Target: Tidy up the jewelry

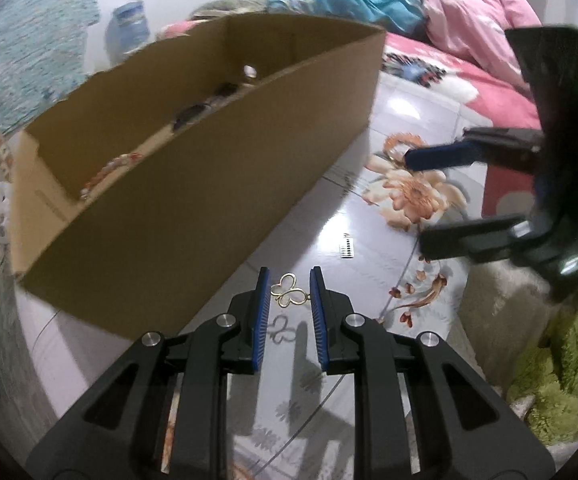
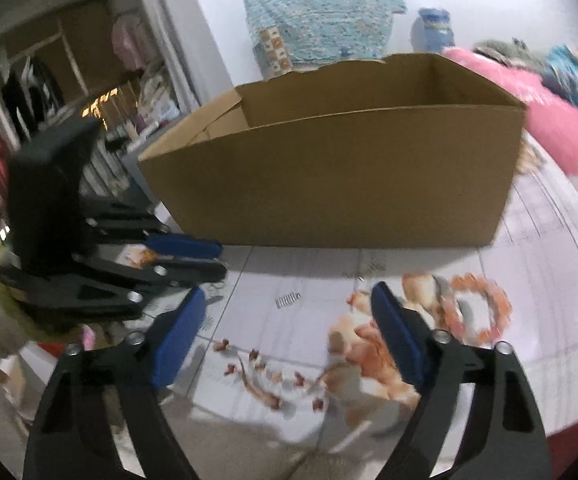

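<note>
Gripping the gold butterfly ornament (image 1: pixel 287 290) looks like the step in hand: it sits between the narrowed blue pads of the left gripper (image 1: pixel 289 294), its shadow on the glossy floral tabletop (image 1: pixel 329 220) below suggesting it is lifted clear, though whether both pads truly press it I cannot tell for sure. Just beyond stands the open cardboard box (image 1: pixel 209 184), with bracelets and dark pieces already lying along its bottom. Off to the right, the right gripper (image 2: pixel 285 312) hangs with jaws fairly wide and nothing between them, near an orange beaded bracelet (image 2: pixel 479 306) that lies by the box's right corner. The risk, as I judge it, is the thin wire slipping from the pads on the way over the box wall, or catching the cardboard rim.
</note>
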Motion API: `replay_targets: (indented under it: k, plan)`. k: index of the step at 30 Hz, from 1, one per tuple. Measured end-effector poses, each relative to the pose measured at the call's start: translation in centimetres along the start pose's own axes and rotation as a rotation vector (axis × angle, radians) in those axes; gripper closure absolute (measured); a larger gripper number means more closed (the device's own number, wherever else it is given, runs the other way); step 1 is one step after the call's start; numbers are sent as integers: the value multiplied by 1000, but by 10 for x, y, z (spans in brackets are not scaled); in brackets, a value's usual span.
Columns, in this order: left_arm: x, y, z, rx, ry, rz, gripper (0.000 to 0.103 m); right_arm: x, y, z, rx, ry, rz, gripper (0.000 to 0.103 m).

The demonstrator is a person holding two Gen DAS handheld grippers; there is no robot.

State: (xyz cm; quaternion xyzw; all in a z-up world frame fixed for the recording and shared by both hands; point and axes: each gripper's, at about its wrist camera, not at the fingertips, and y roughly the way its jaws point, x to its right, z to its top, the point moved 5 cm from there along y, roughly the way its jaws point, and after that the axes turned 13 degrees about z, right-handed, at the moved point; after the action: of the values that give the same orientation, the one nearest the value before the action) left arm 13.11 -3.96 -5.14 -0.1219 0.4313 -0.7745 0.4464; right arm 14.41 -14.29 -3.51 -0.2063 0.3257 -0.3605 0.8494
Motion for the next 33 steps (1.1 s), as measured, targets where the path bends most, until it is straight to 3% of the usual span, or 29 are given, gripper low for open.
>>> replay_targets:
  k: [5,9,15,19,29,32,33]
  plan:
    - [-9,-5,-5,14,-33,6,85,-10,31,1,-70,-114,-85,50]
    - [-12,-6,-8,22,-42,-2,85,-7,46,-2,-121,-122,-99,67]
    - [-15,-7,-11,32,-50,-14,85,-8,51,-3,-157,-154,-124,78]
    - [-15,-8,-14,36,-48,-20,85,-12,53,-1,-182,-161,-96,96]
    - [-14,-9,-16,34,-43,-21,85,-3,53,-1,-183,-147,-71,98]
    - [-15,-9,-16,31,-43,-22,85,-1,51,1,-180,-147,-52,94]
    - [-15,-8,-16,28,-43,-21,85,0,51,1,-181,-152,-53,89]
